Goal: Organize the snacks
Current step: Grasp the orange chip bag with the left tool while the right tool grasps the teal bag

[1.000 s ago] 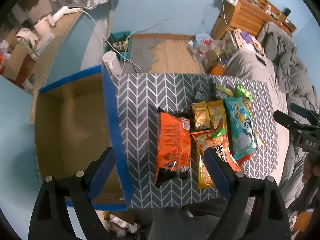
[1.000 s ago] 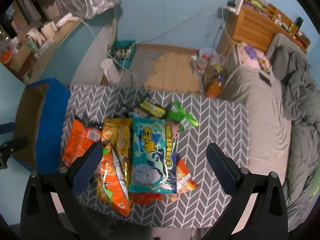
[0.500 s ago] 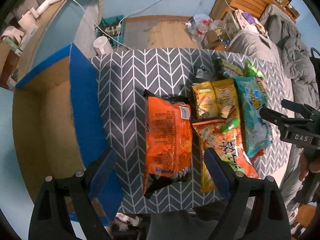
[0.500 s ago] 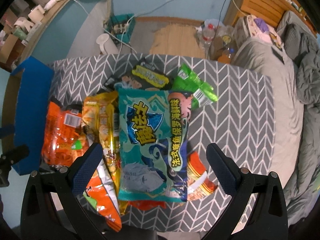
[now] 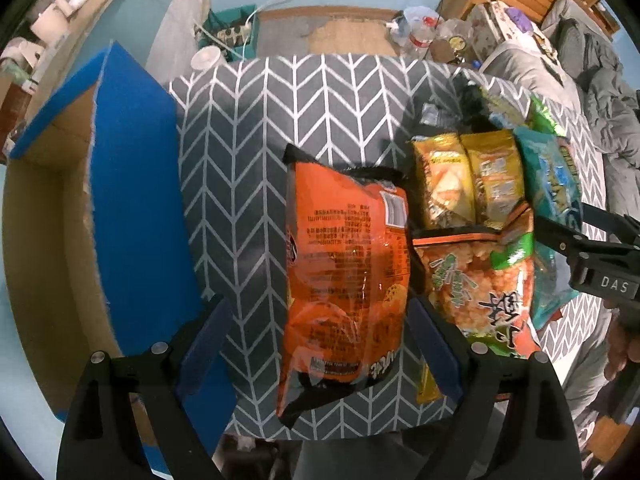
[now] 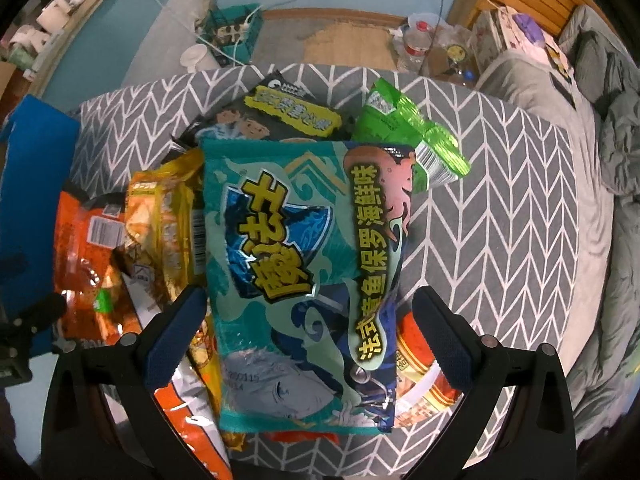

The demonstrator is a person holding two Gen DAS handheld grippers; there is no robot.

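A pile of snack bags lies on a grey chevron-patterned table (image 5: 280,120). My left gripper (image 5: 316,340) is open, its fingers on either side of the lower part of a big orange bag (image 5: 344,264), just above it. My right gripper (image 6: 308,332) is open, straddling a large teal bag (image 6: 304,264) that lies on top of the pile. Yellow bags (image 5: 468,176) and an orange-green bag (image 5: 480,288) lie between the two. The orange bag also shows in the right wrist view (image 6: 88,256). A green bag (image 6: 408,132) and a dark bag (image 6: 280,116) lie behind the teal one.
An open cardboard box with blue-edged flaps (image 5: 132,208) stands at the table's left. The right gripper's body (image 5: 600,264) shows at the right edge of the left wrist view. A grey bed (image 6: 600,160) lies to the right; floor clutter and a wooden shelf lie behind.
Both grippers have come down and closer to the bags, which now look much larger. The left now straddles the orange bag, the right the teal bag. Both stay open.
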